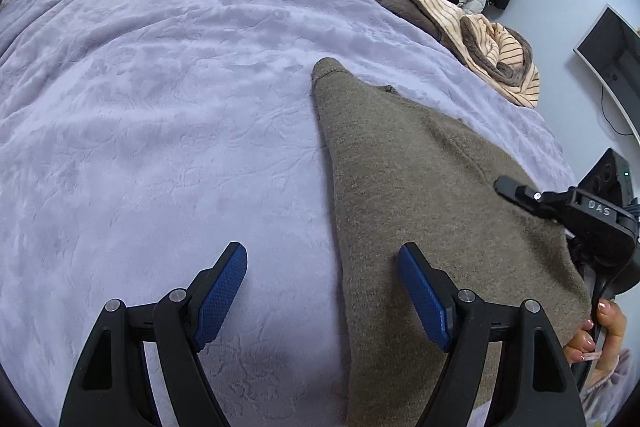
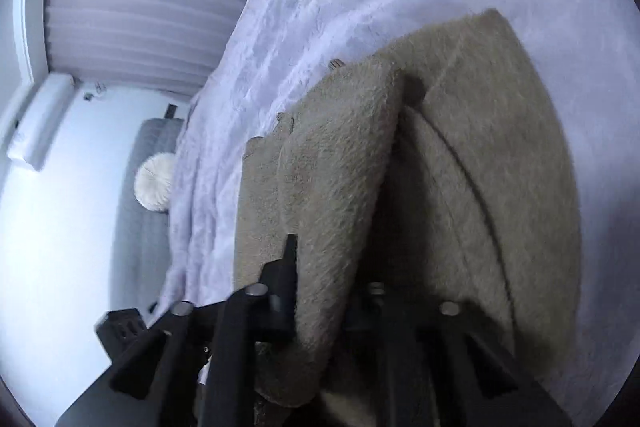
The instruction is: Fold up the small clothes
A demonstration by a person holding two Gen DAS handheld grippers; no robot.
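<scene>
Illumination is soft, even and cool, without glare. Both views show strong fisheye curvature and black vignetted corners. The left wrist view is sharp. The right wrist view is motion-blurred, with deep shadow in the brown garment (image 2: 460, 163) folds.

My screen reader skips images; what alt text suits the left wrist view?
Open left gripper with blue pads hovers over the edge of a taupe knit garment on a lavender plush blanket; striped beige clothes lie behind.
</scene>
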